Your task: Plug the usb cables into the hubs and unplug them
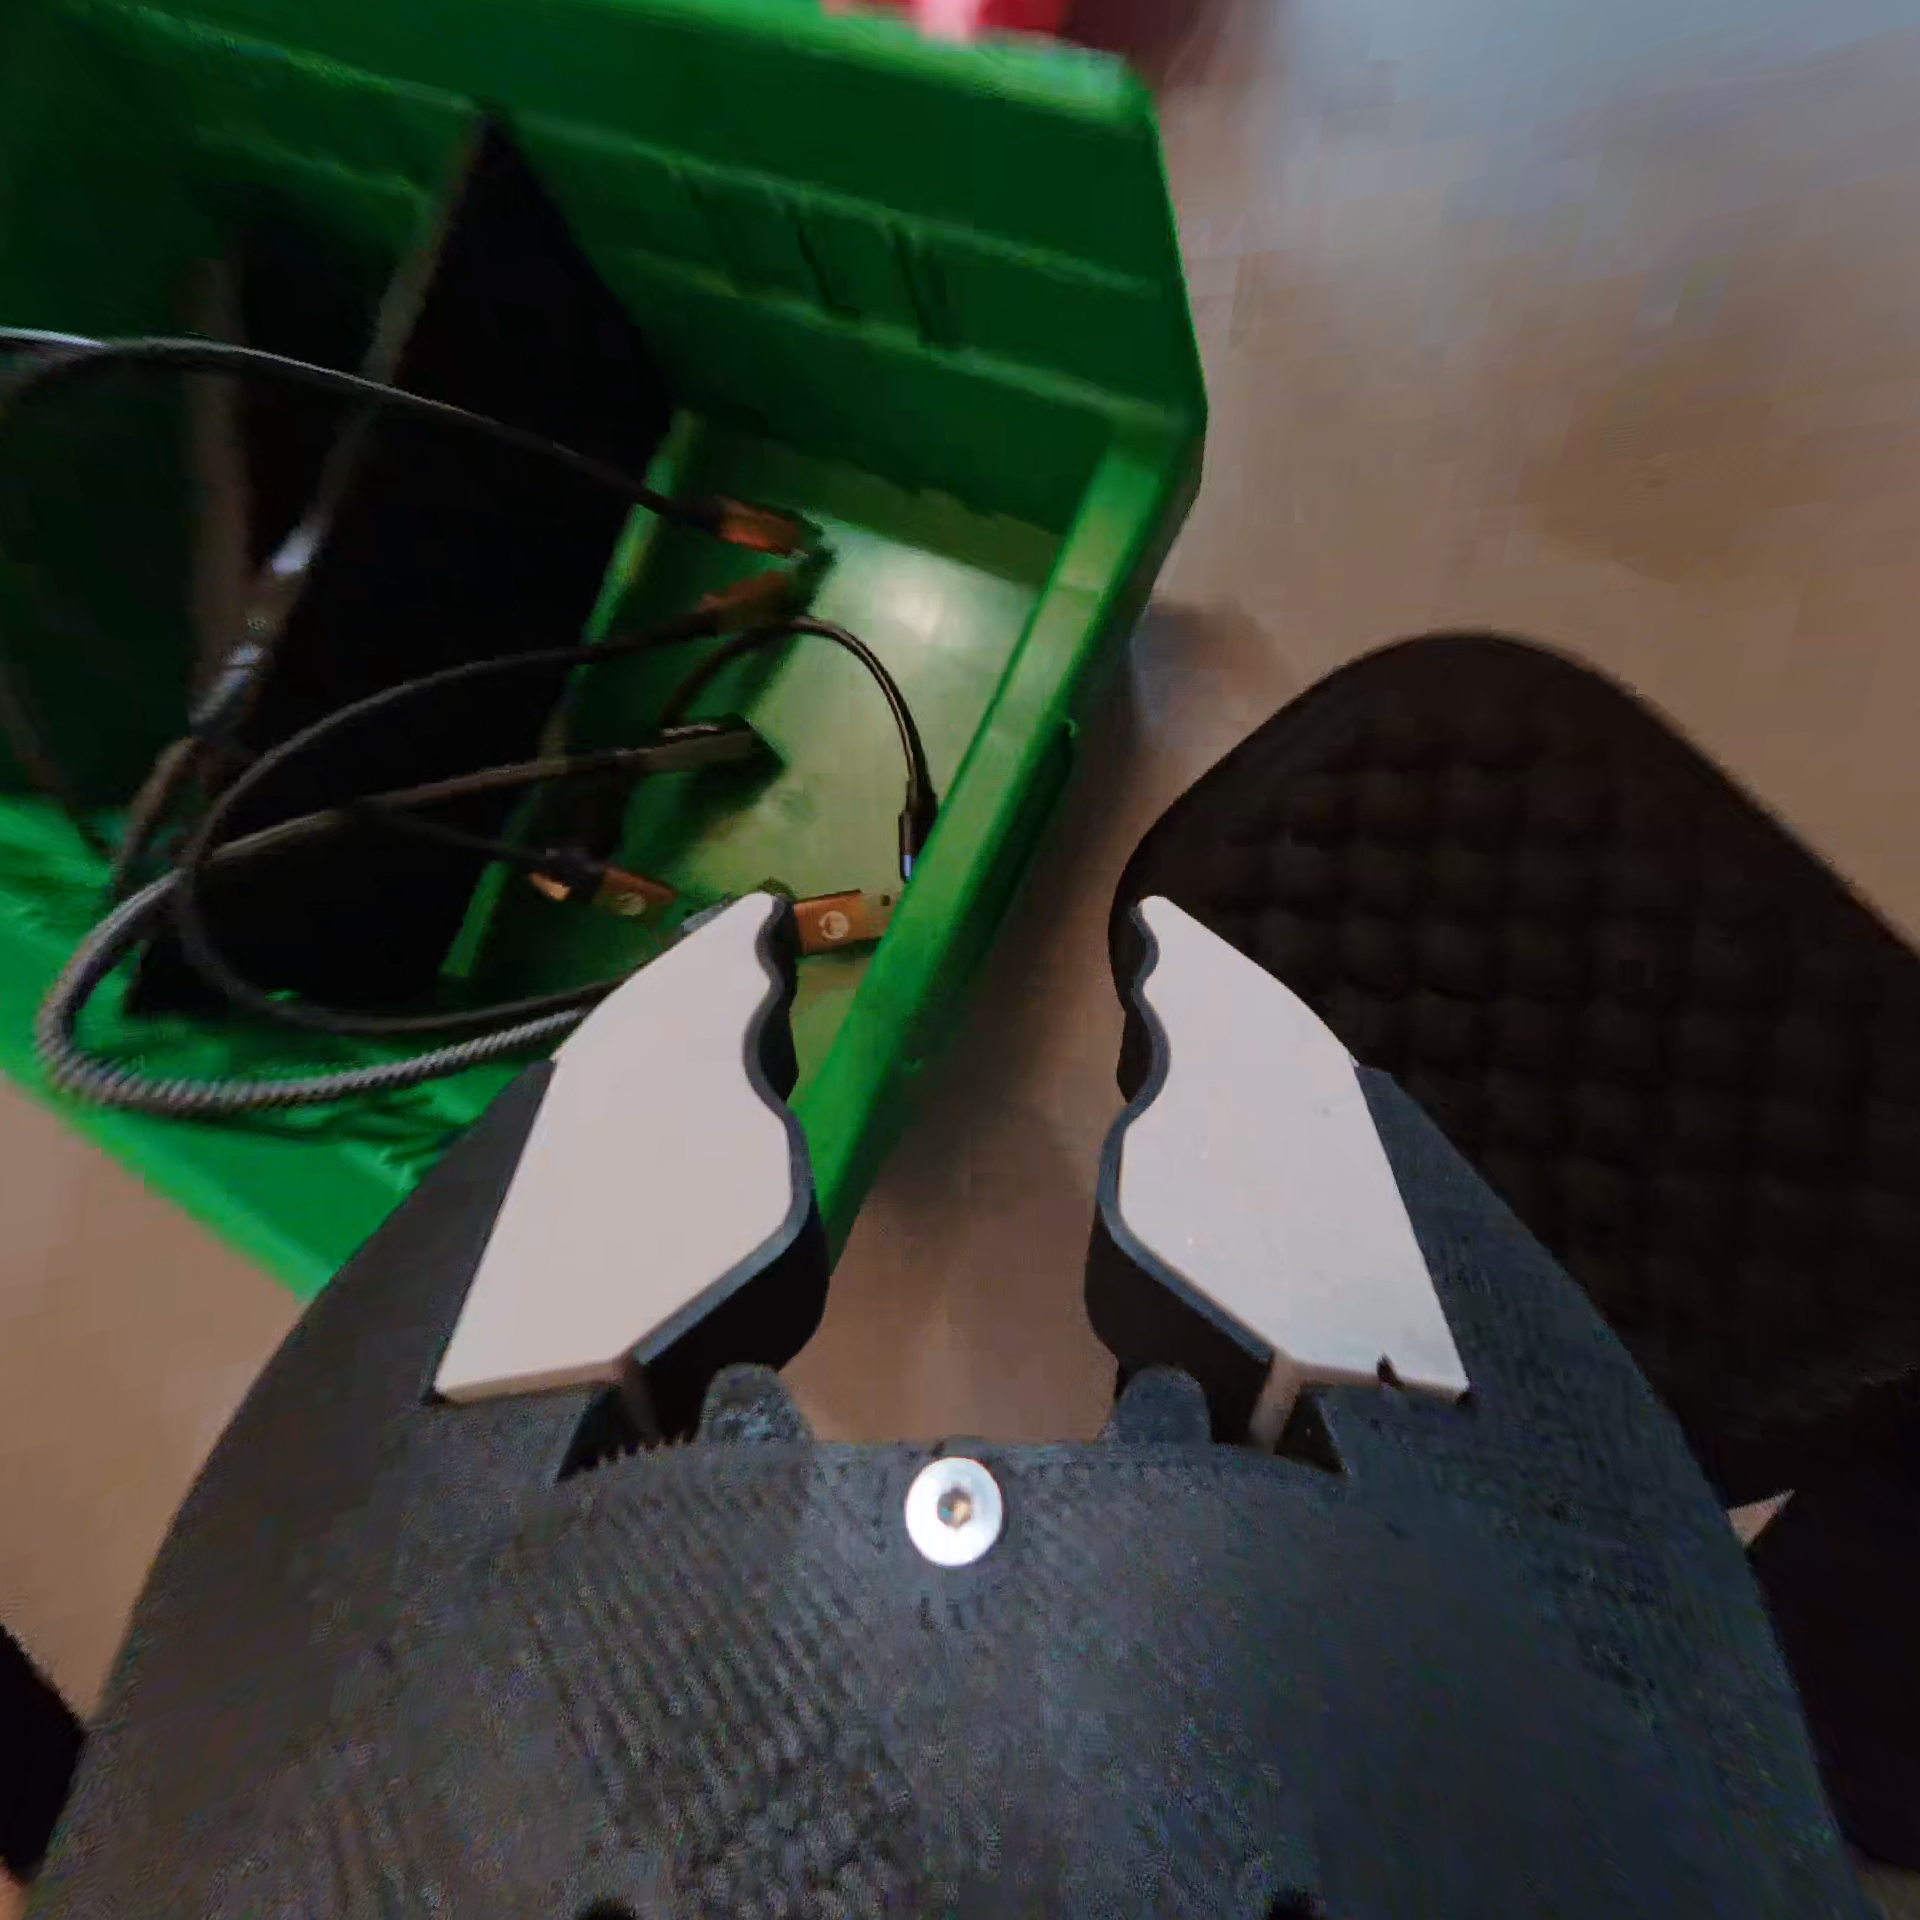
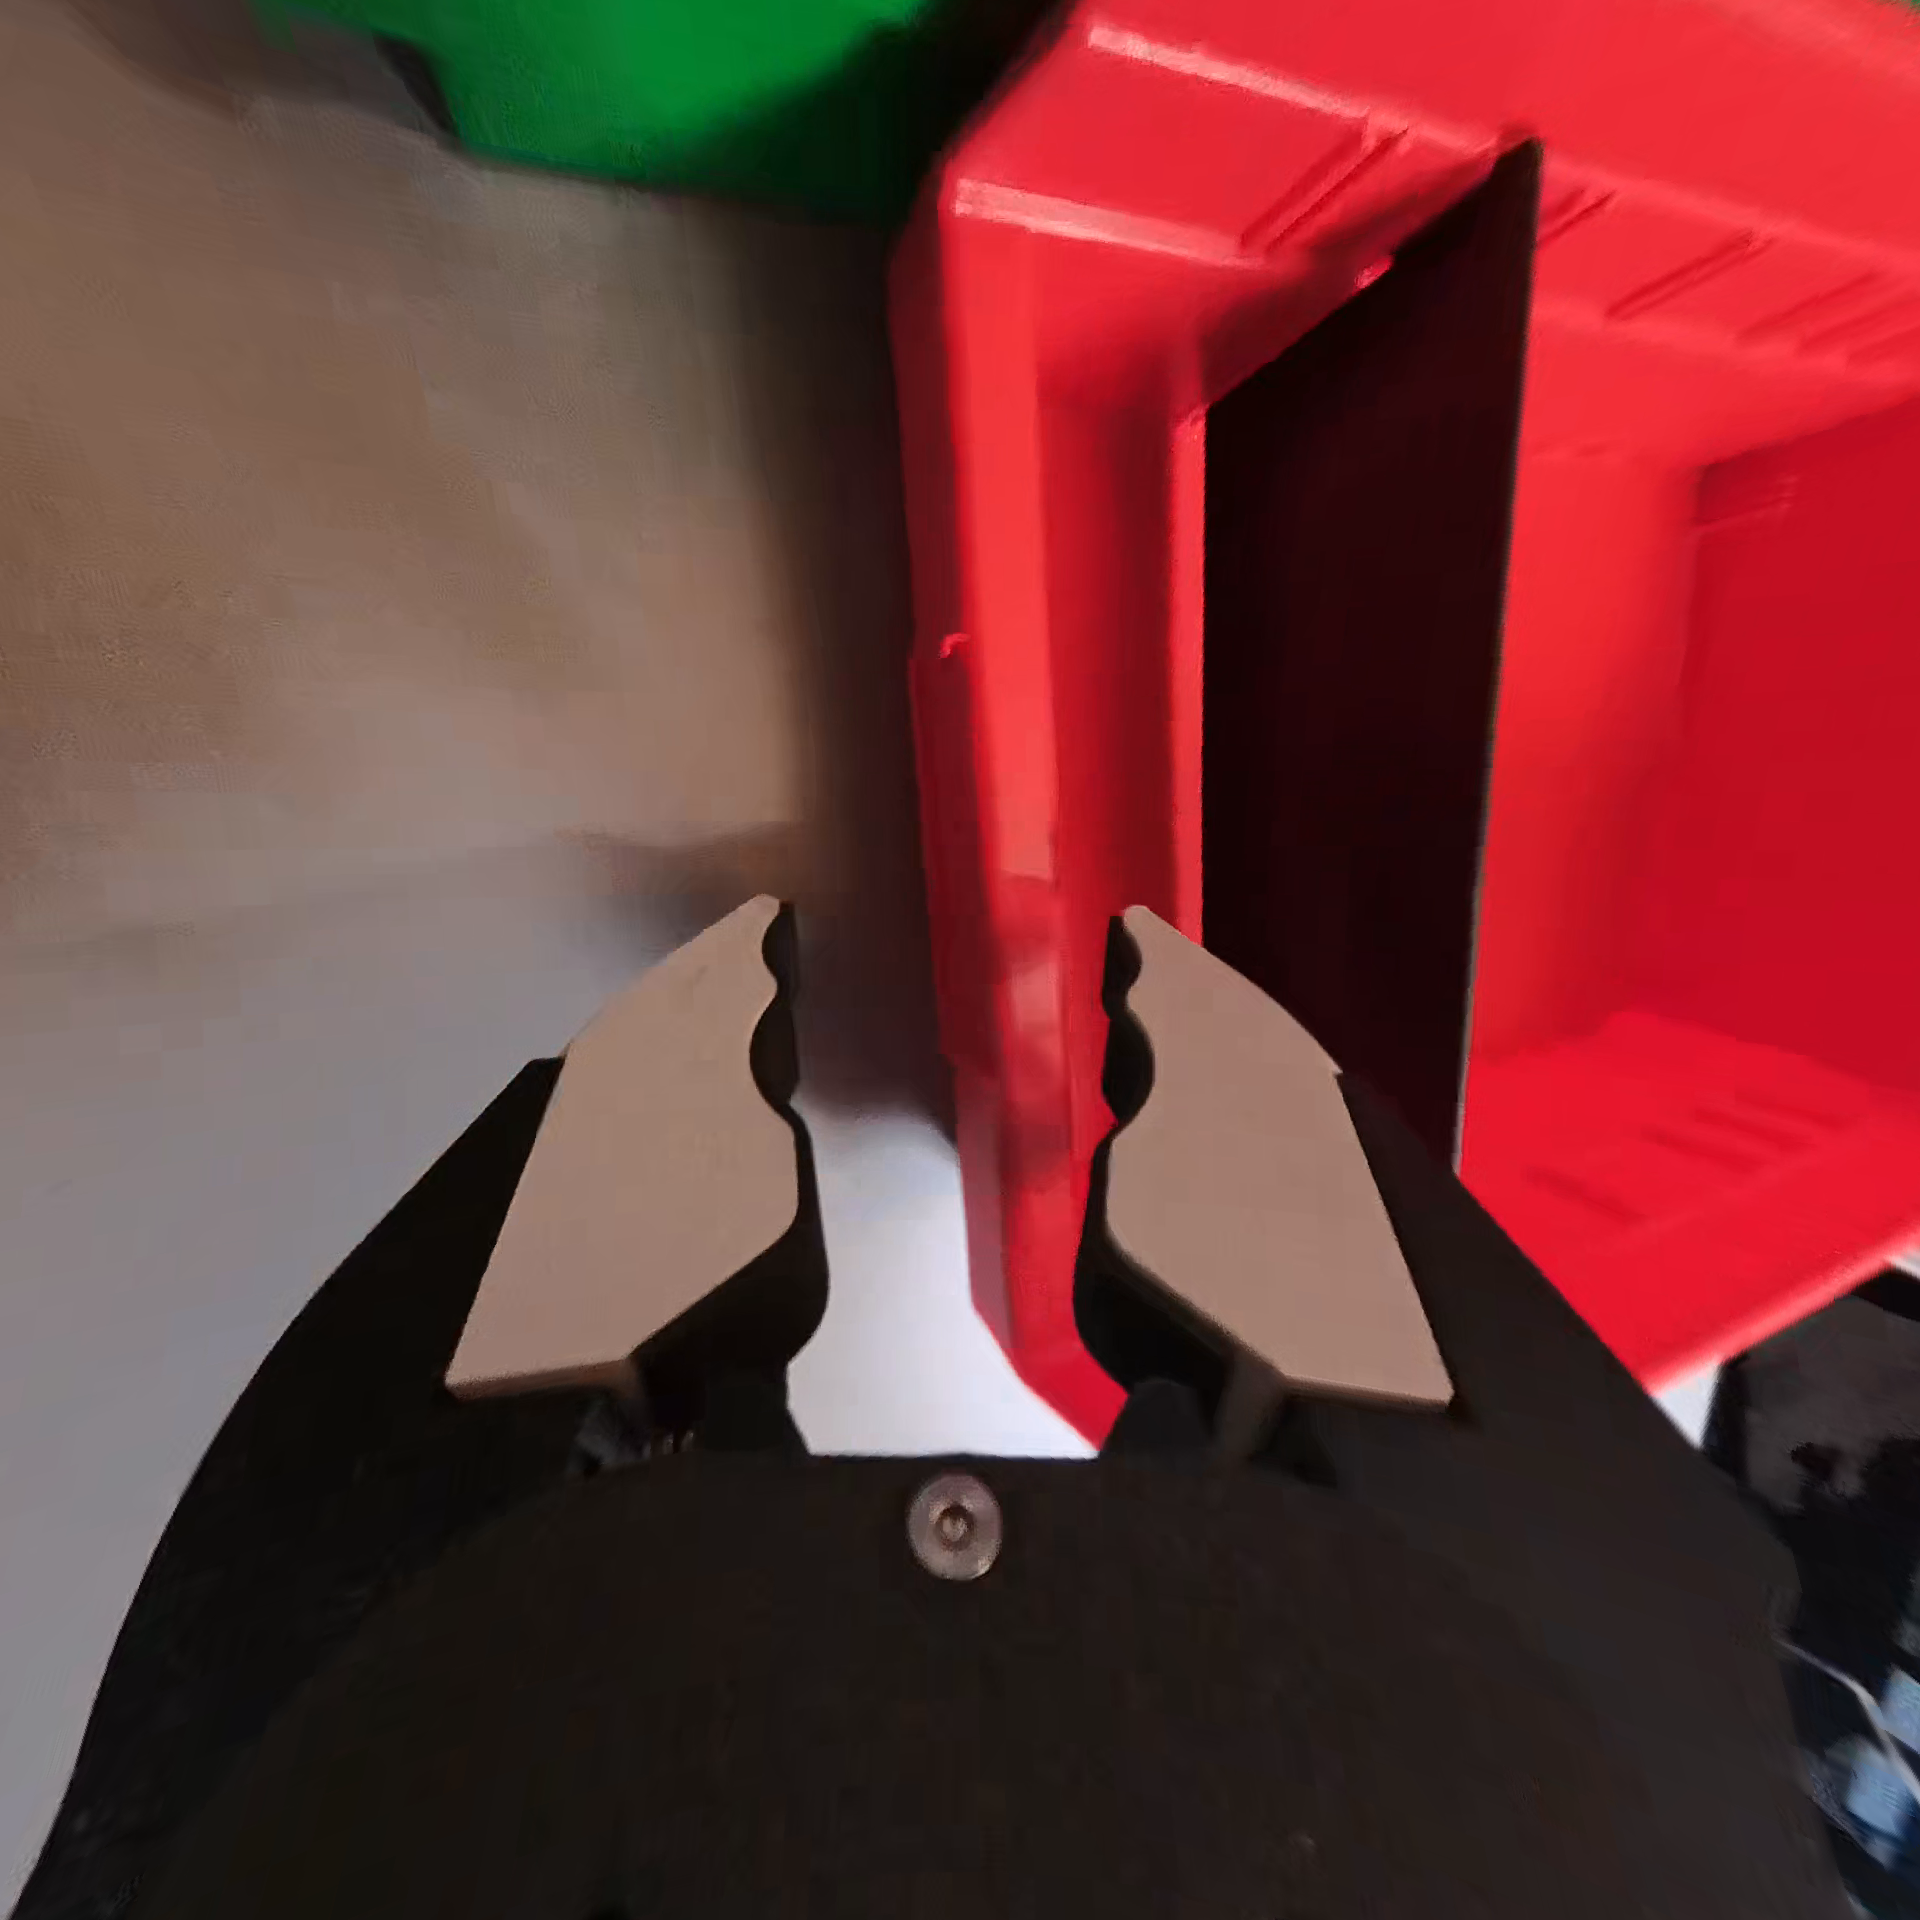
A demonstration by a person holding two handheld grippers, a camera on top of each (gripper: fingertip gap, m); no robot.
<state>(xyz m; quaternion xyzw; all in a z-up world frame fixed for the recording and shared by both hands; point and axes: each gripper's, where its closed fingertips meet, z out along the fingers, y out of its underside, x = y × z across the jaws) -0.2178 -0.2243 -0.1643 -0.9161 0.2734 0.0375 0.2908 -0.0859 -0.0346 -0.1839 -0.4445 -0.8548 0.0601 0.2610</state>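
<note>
Your left tool point(image 1: 951, 914) is released, jaws apart and empty, poised over the near right wall of the green bin point(image 1: 1132, 499) on the desk point(image 1: 1558, 312). Inside it, several usb cables point(image 1: 343, 727) lie loose beside a black divider point(image 1: 488, 520), one plug point(image 1: 842, 920) just past your left fingertip. Your right tool point(image 2: 951, 920) is also released, straddling the near left wall of the red bin point(image 2: 1039, 520), whose visible part holds only a dark divider point(image 2: 1351, 727).

left wrist: close above green bin point(image 1: 1091, 665) | right wrist: close at red bin point(image 2: 1039, 520)
</note>
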